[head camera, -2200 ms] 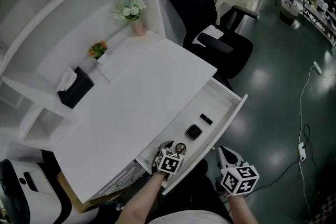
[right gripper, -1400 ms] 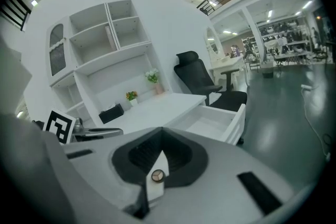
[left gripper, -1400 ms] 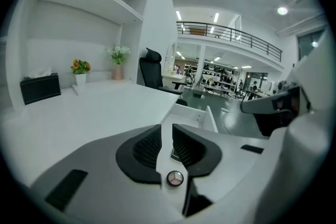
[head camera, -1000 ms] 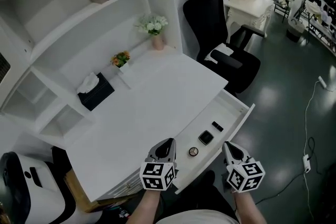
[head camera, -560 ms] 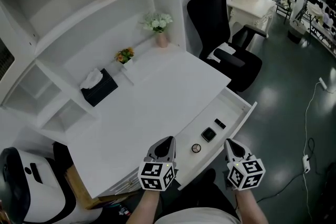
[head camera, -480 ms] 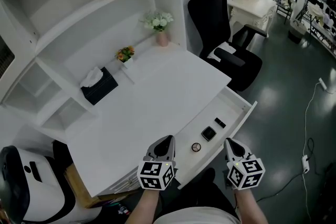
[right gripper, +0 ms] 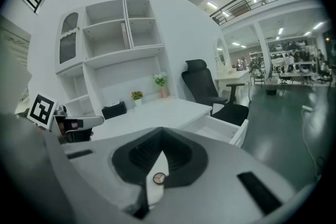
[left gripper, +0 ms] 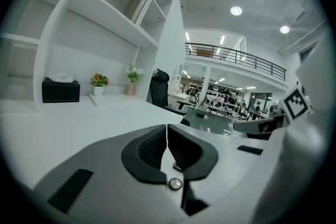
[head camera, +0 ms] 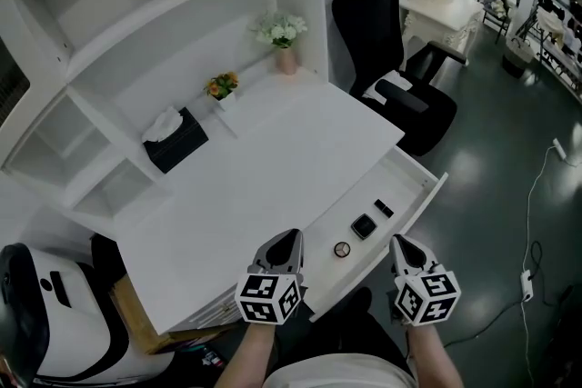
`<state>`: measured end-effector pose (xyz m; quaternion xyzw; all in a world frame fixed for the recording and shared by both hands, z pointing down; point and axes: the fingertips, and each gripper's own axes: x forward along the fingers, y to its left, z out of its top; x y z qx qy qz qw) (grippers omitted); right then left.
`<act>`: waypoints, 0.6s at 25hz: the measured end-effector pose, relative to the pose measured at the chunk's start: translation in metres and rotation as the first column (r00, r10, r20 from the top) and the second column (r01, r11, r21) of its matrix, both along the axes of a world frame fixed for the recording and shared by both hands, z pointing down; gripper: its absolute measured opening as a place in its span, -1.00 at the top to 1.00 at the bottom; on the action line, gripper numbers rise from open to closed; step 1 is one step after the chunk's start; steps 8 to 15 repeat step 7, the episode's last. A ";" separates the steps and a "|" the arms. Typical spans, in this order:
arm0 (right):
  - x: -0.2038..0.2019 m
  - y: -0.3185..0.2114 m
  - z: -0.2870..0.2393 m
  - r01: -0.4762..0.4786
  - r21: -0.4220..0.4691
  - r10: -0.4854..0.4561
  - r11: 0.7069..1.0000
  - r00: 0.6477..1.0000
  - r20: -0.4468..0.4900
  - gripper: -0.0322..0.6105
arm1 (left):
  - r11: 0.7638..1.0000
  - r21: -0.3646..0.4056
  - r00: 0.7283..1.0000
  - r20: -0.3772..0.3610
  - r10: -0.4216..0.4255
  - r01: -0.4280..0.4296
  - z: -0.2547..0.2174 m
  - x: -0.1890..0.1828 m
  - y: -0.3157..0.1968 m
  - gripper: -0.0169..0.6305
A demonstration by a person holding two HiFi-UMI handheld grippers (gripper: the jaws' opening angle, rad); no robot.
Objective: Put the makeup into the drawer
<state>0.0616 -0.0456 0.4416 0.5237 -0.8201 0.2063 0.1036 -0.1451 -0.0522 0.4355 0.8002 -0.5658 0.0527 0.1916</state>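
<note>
Having left the drawer, my left gripper sits closed and empty beside my closed, empty right gripper; three makeup items lie inside, lower centre.

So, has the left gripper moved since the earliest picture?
Yes. The left gripper was in the drawer beside the round compact; now it is left of it, over the desk edge.

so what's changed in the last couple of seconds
The left gripper pulled back out of the drawer, away from the round compact, and is now shut and empty at the desk edge. The right gripper stayed by the drawer front; the round compact, square compact and black piece lie in the drawer as before.
</note>
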 end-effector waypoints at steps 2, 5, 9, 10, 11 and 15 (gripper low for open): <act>-0.001 0.000 -0.001 0.000 0.004 0.000 1.000 1.000 0.002 0.89 | 1.000 0.002 1.000 0.002 0.002 -0.002 -0.001 -0.001 0.000 0.93; -0.002 0.001 -0.004 0.000 0.014 0.000 1.000 1.000 0.013 0.89 | 1.000 0.005 1.000 0.002 0.005 -0.005 -0.003 -0.002 0.001 0.93; -0.004 0.002 -0.006 0.000 0.021 0.000 1.000 1.000 0.019 0.89 | 1.000 0.006 1.000 -0.001 0.007 -0.007 -0.003 -0.003 0.002 0.93; -0.004 0.002 -0.006 0.000 0.021 0.000 1.000 1.000 0.019 0.89 | 1.000 0.006 1.000 -0.001 0.007 -0.007 -0.003 -0.003 0.002 0.93; -0.004 0.002 -0.006 0.000 0.021 0.000 1.000 1.000 0.019 0.89 | 1.000 0.006 1.000 -0.001 0.007 -0.007 -0.003 -0.003 0.002 0.93; -0.004 0.002 -0.006 0.000 0.021 0.000 1.000 1.000 0.019 0.89 | 1.000 0.006 1.000 -0.001 0.007 -0.007 -0.003 -0.003 0.002 0.93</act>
